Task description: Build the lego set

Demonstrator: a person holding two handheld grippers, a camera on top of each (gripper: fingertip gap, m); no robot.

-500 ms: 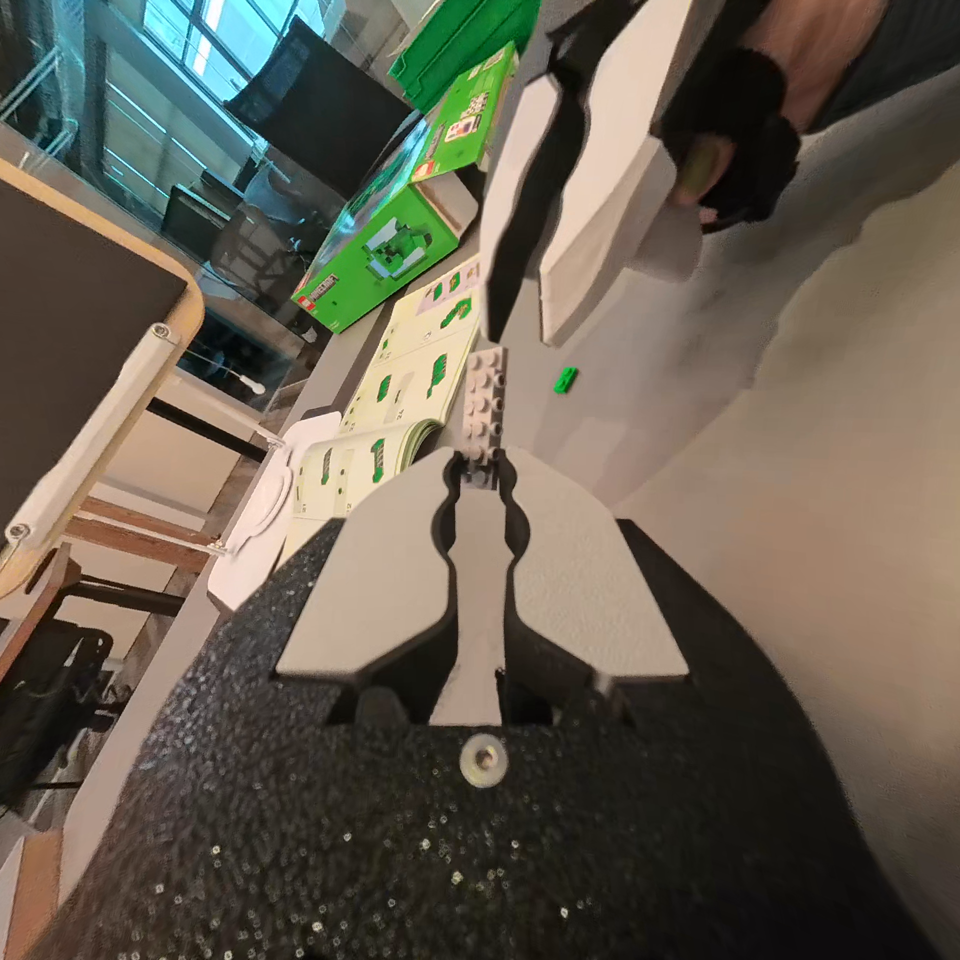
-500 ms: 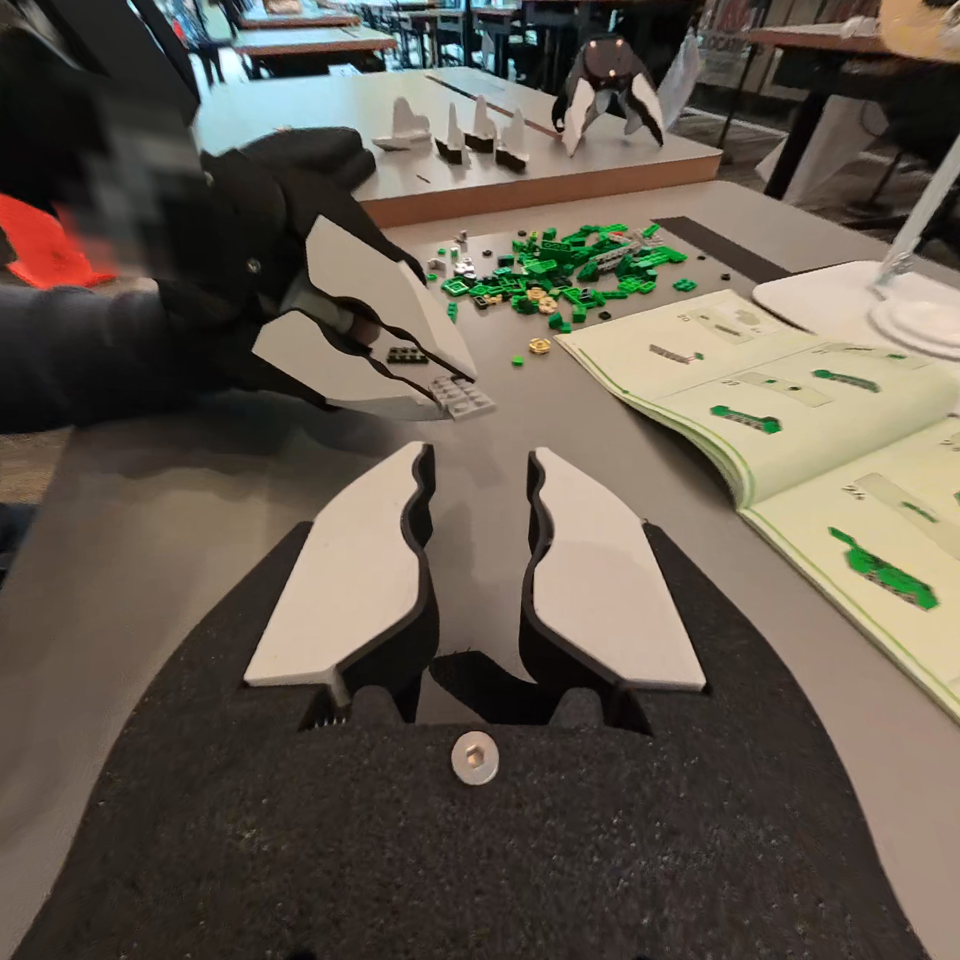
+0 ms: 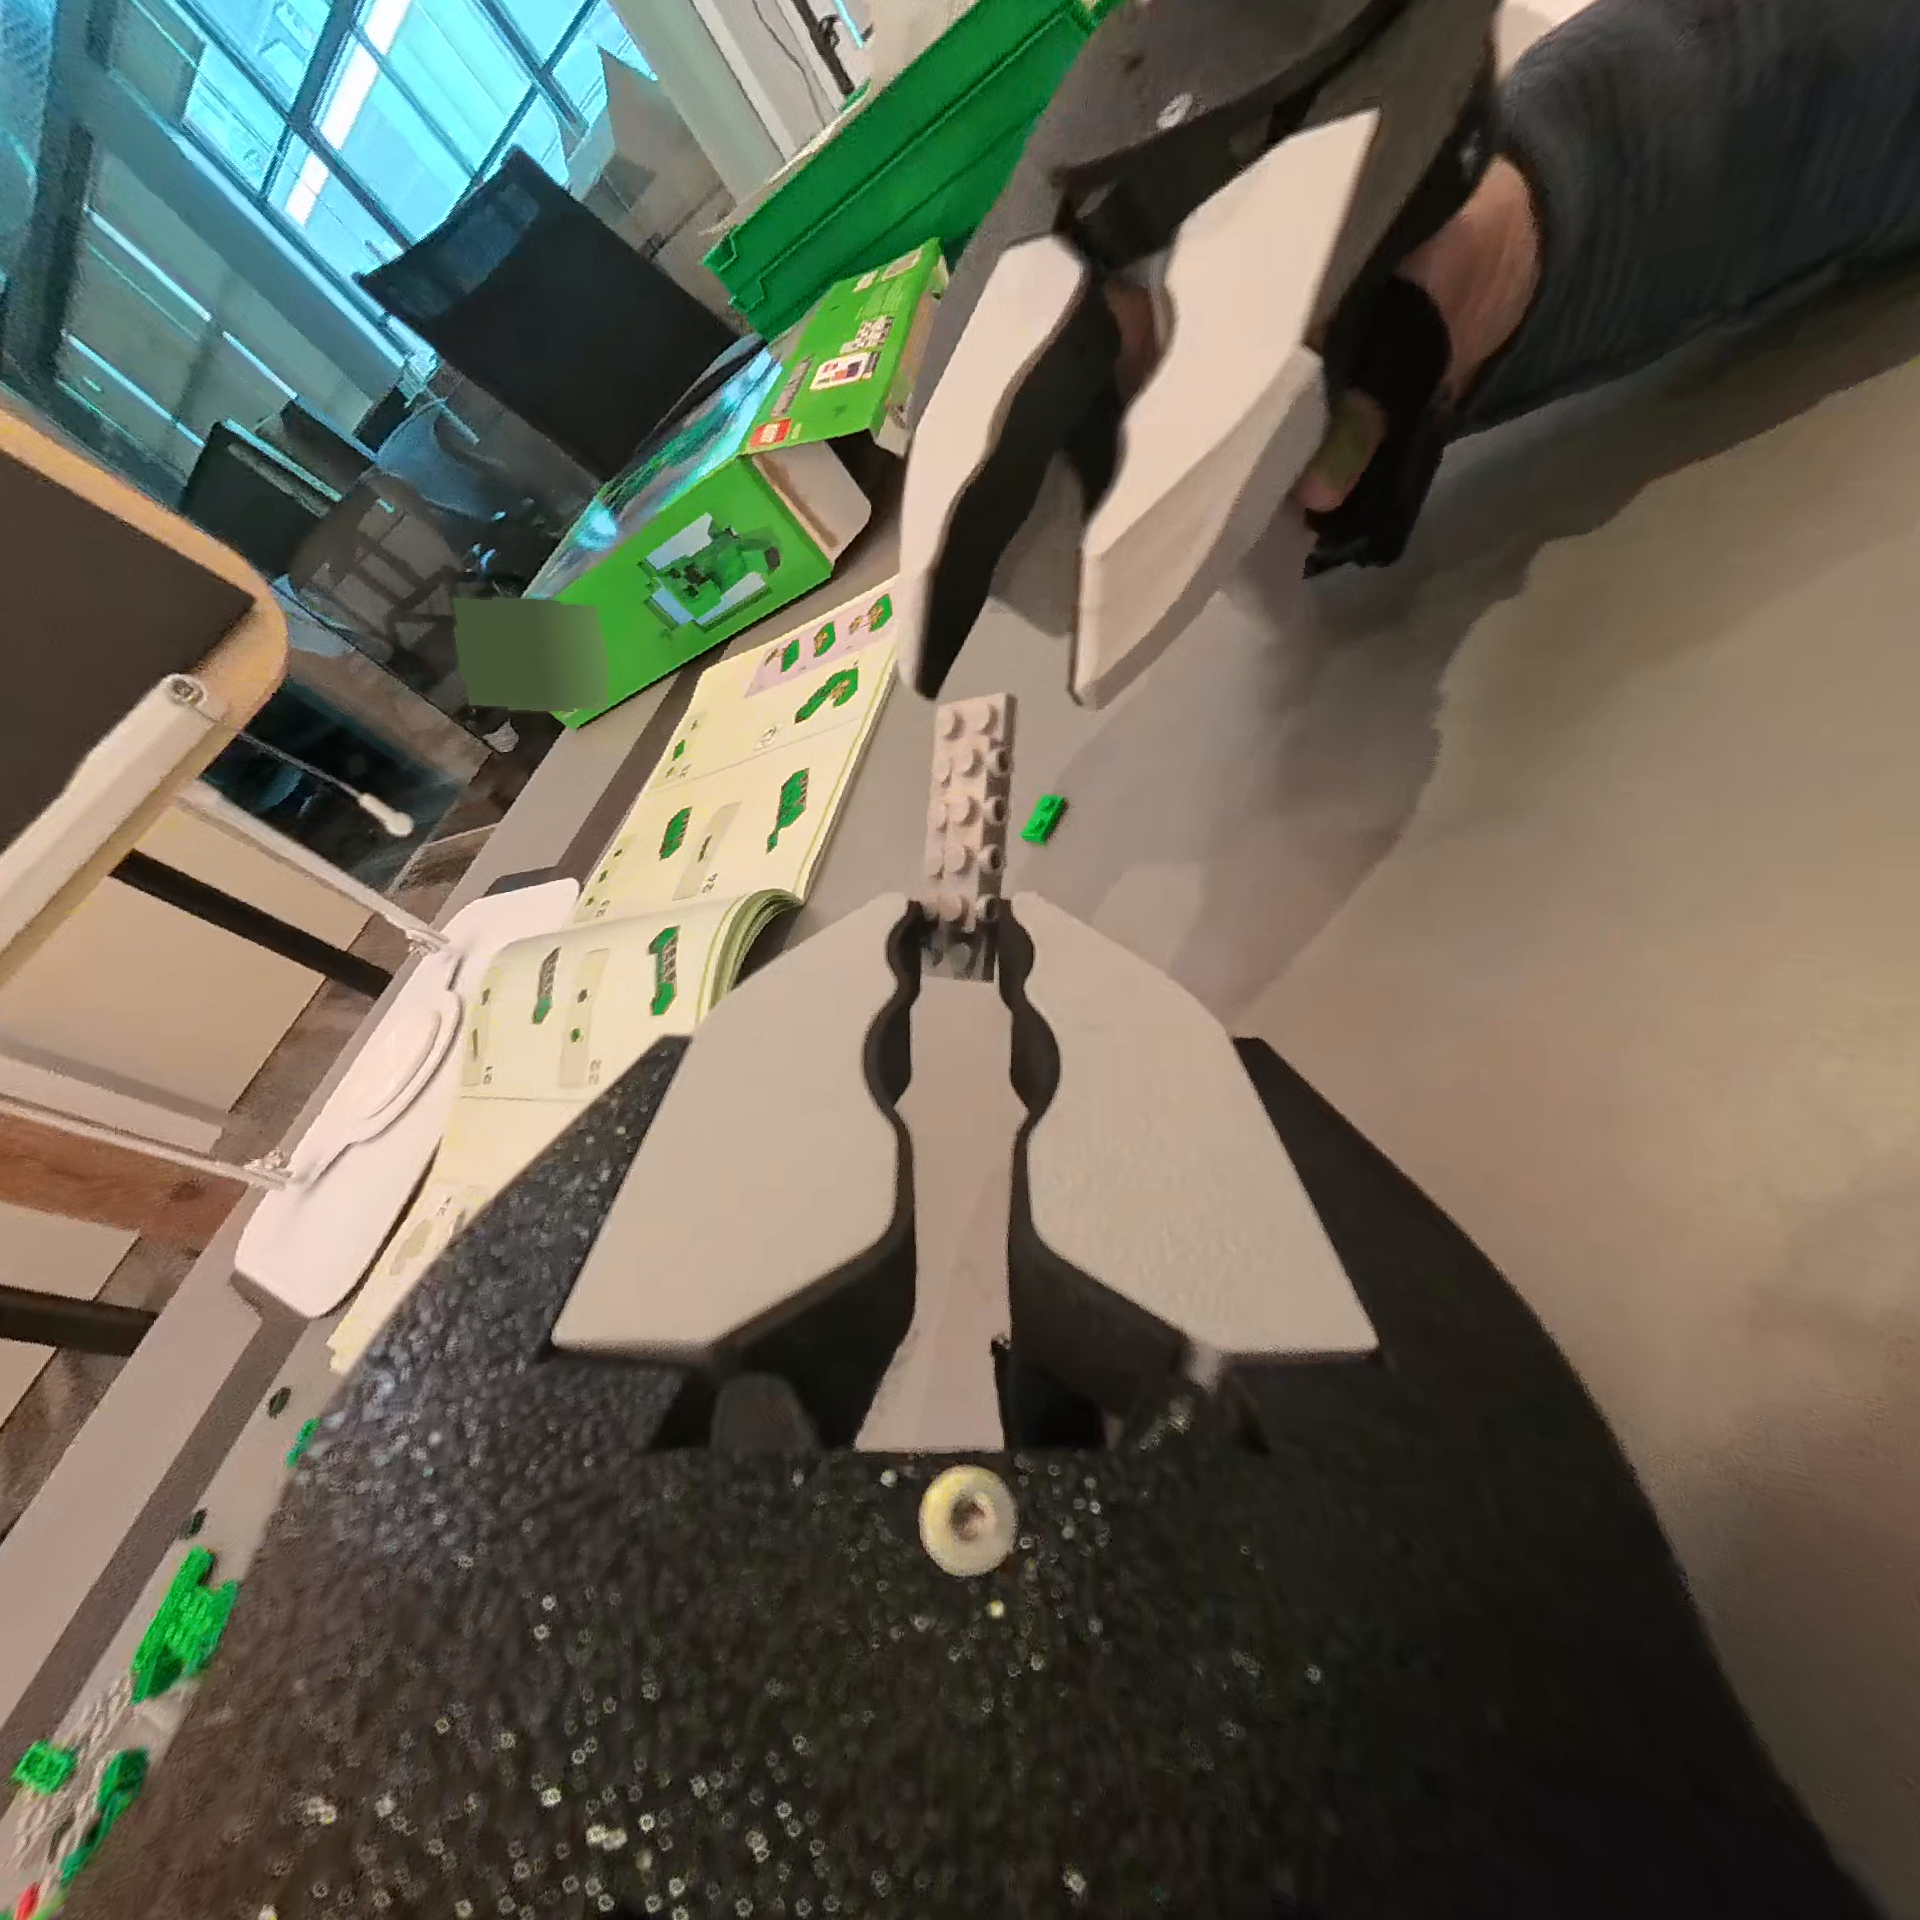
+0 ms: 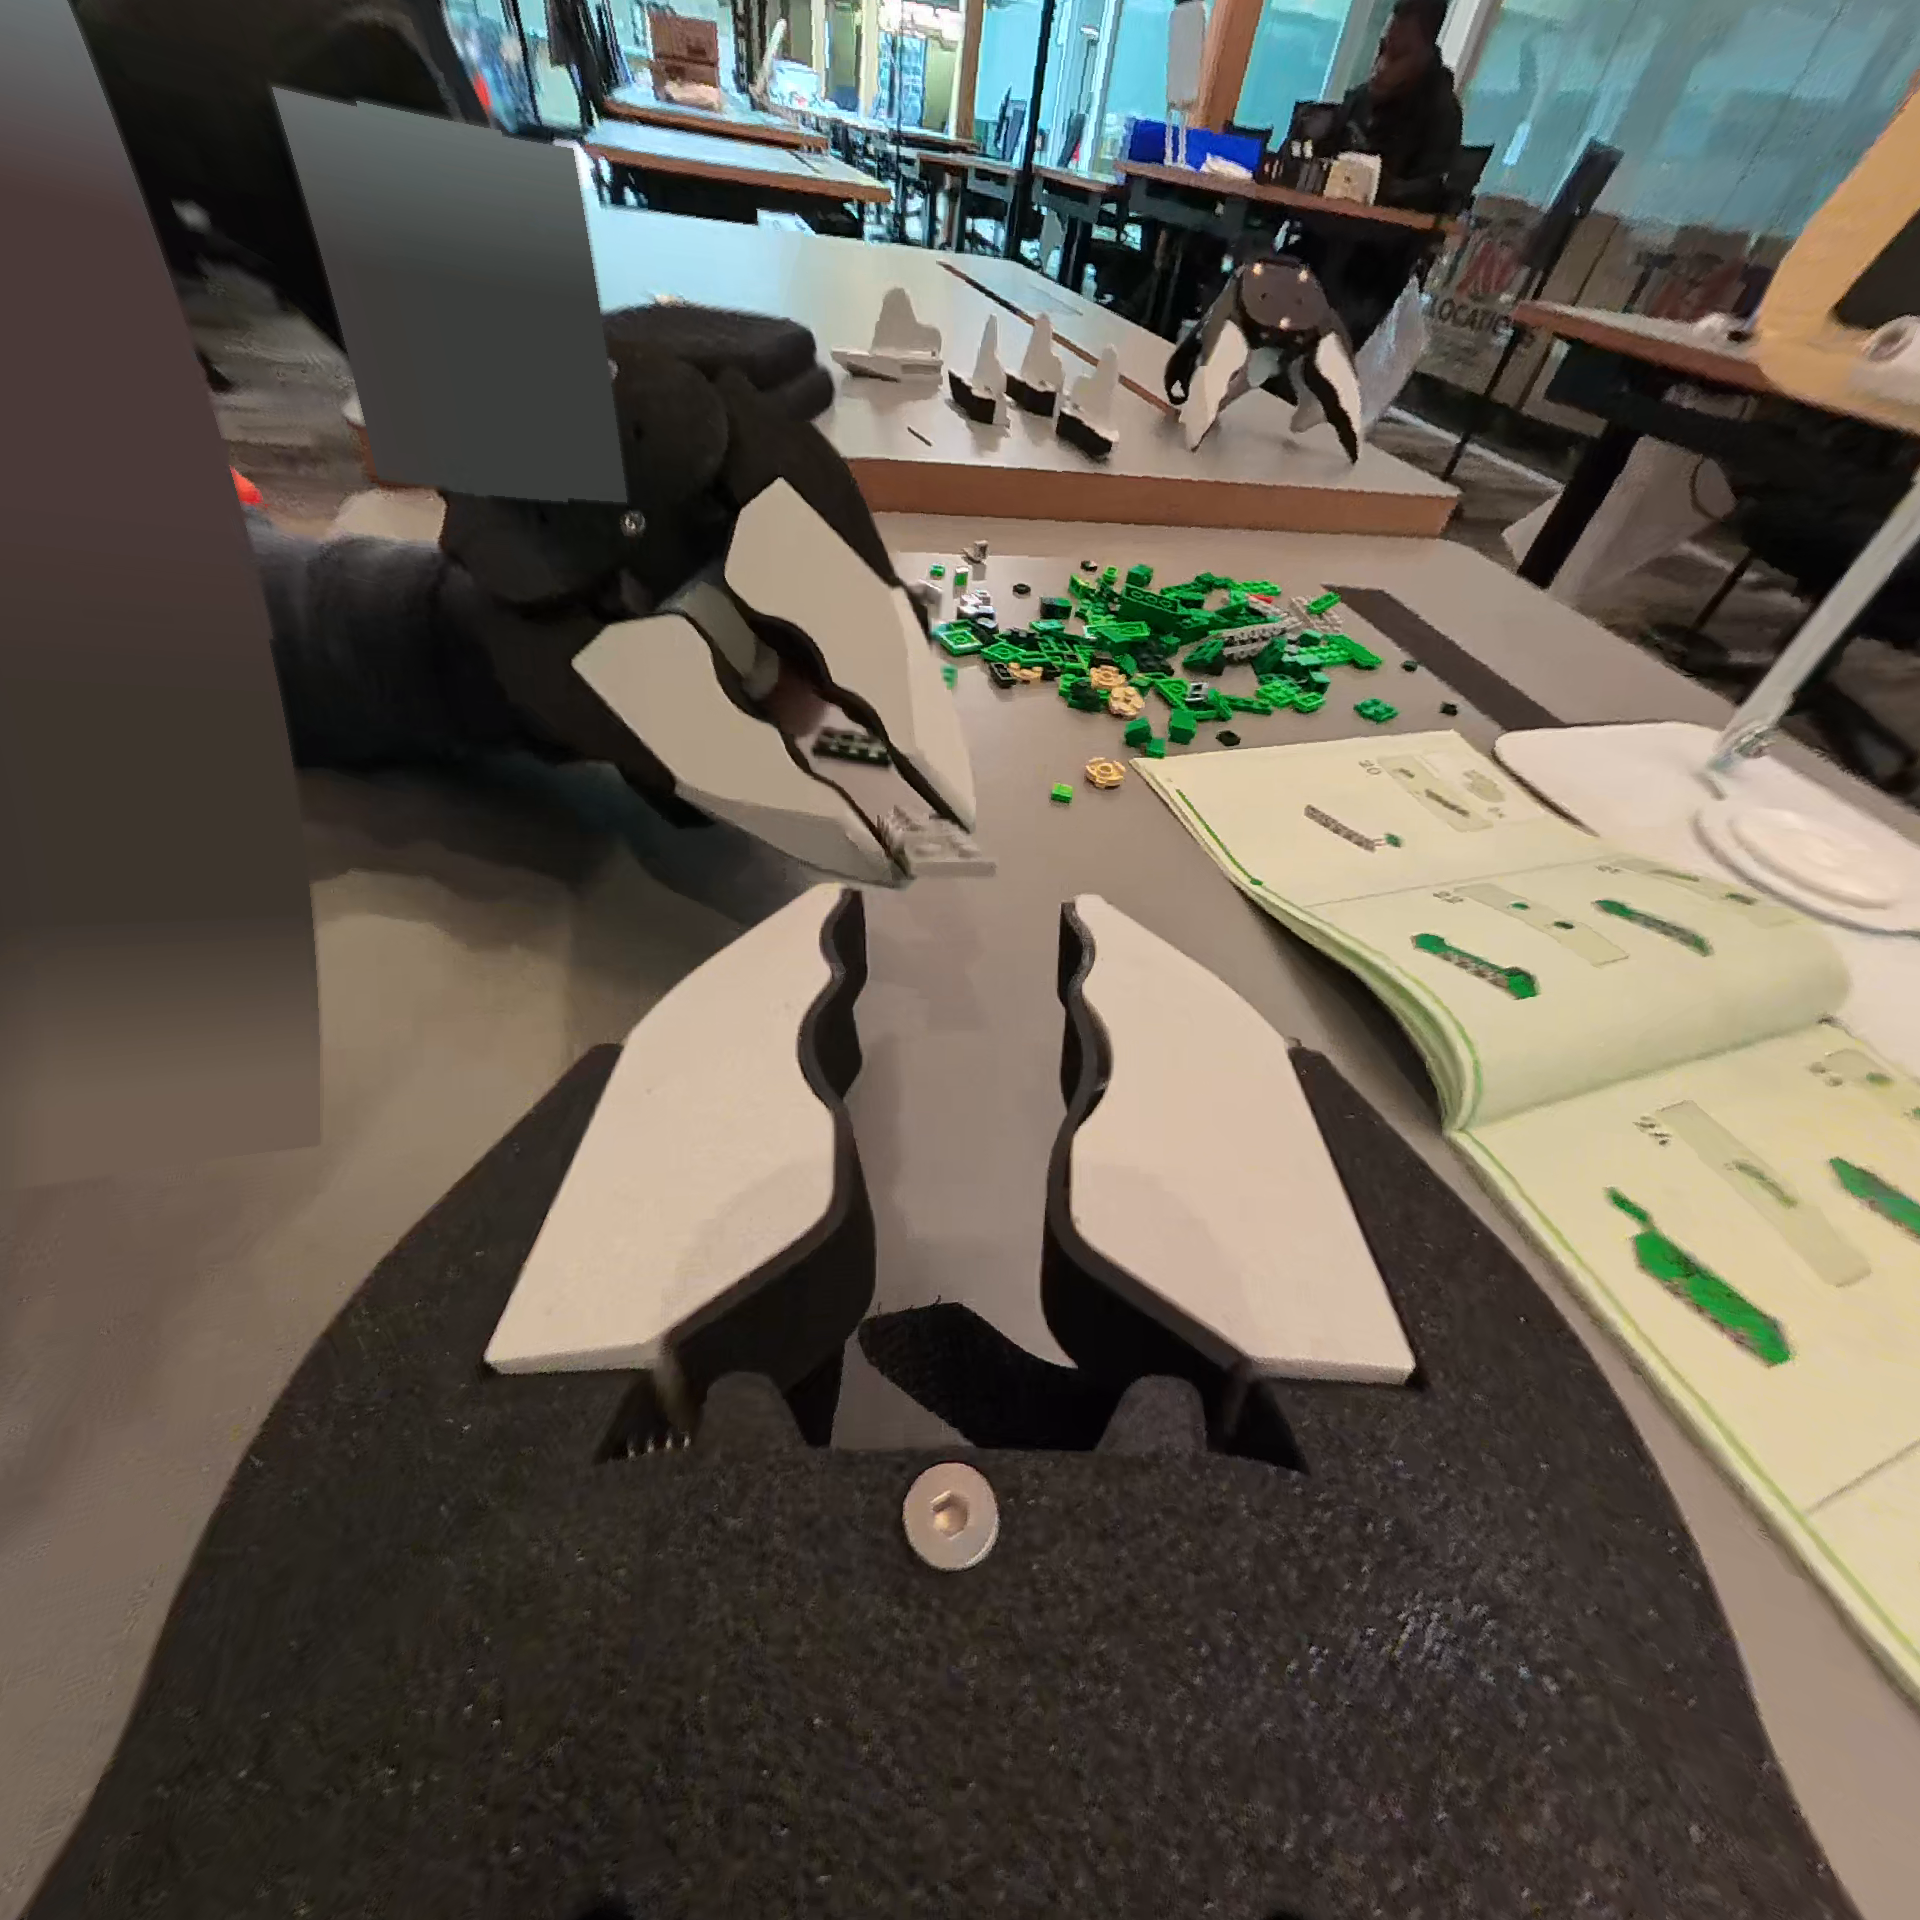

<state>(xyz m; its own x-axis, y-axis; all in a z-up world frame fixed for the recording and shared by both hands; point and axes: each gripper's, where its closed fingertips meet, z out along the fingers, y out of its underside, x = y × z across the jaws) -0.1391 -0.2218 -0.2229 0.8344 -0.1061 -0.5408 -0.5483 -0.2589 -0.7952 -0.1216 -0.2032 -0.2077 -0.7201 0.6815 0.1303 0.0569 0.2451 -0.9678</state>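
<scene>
My left gripper (image 3: 956, 925) is shut on one end of a long grey studded plate (image 3: 971, 800), which sticks out ahead of the fingertips above the grey table. My right gripper (image 4: 961, 904) is open and empty; in the left wrist view it (image 3: 1003, 675) hangs just beyond the plate's far end. In the right wrist view the left gripper (image 4: 925, 842) holds the grey plate (image 4: 940, 847) just ahead and left of my right fingertips. A small green brick (image 3: 1044, 818) lies on the table beside the plate.
An open instruction booklet (image 4: 1558, 966) lies to the right. A pile of green, grey and tan bricks (image 4: 1153, 644) sits beyond it. A green set box (image 3: 686, 582) and green trays (image 3: 914, 177) stand at the far table end. A white lamp base (image 4: 1787, 821) is at right.
The right gripper has drawn closer to the plate's far end and its jaws stand wider. The left gripper still holds the grey plate.
</scene>
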